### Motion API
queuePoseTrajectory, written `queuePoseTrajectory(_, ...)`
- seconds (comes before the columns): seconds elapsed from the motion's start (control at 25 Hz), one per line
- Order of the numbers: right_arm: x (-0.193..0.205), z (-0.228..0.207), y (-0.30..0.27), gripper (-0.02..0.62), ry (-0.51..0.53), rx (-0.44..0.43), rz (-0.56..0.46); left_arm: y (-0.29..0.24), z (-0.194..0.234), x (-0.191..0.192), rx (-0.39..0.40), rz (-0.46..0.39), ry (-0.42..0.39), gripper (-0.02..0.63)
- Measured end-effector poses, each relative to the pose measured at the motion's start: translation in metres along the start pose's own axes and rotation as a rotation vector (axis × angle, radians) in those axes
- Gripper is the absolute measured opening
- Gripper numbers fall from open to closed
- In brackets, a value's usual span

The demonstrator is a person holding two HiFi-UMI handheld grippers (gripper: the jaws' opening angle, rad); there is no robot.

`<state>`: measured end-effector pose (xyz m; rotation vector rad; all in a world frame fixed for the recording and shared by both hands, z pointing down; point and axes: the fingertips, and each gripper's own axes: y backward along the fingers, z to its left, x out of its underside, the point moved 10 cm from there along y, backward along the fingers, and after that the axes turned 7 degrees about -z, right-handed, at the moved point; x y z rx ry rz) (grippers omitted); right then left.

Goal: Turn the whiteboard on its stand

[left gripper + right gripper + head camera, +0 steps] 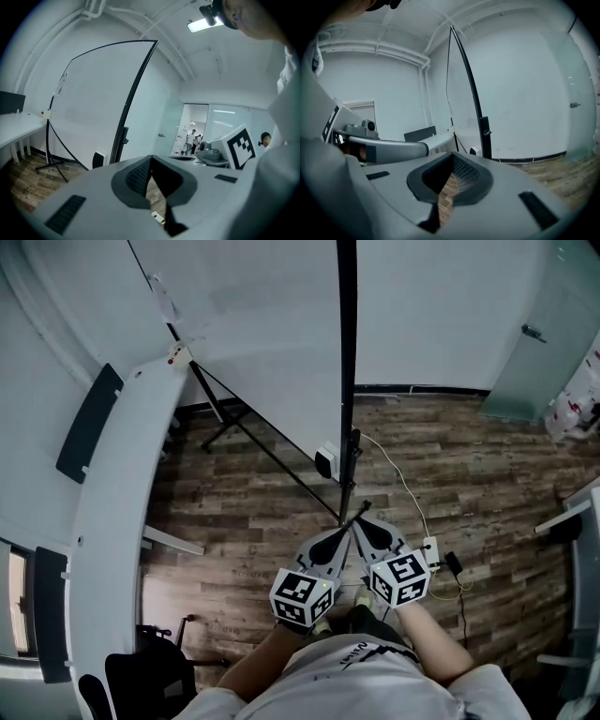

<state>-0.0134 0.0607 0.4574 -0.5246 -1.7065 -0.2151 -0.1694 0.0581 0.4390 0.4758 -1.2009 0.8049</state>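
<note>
Jaws of the left gripper are closed tip to tip and hold nothing. Its own view shows only wooden floor through the small gap behind the pads.

Ahead of this gripper and to its left, the whiteboard spreads its broad white face. The face runs away from the gripper towards a white desk further left. The board stands tall, and its near edge is a black frame that rises straight ahead of the gripper tips. Below that edge, the stand drops as a black post to the floor just beyond the tips. Thin black legs splay off ahead and to the left.

On the left gripper's right, almost touching it at the tips, the right gripper is likewise closed and empty. In the right gripper view the board appears nearly edge-on. The frame sits just right of straight ahead and the face slants away to the left.

Both grippers look about equally near the frame edge, and neither touches it. Turning the board probably calls for opening a gripper, taking that near upright edge and swinging it round on the stand. The left gripper looks onto the board's face, the right onto its edge.
</note>
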Motion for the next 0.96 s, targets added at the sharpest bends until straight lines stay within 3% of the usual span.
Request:
queuePoseTrajectory(0.36,-0.005,0.026,0.014,0.014,0.026,0.042,-0.03,0.022,-0.005,-0.007,0.051,-0.021,-0.021,0.011)
queuePoseTrajectory(0.96,-0.012,0.039,0.012,0.014,0.043,0.036,-0.046,0.031,-0.003,-0.018,0.056,-0.039,-0.042,0.011)
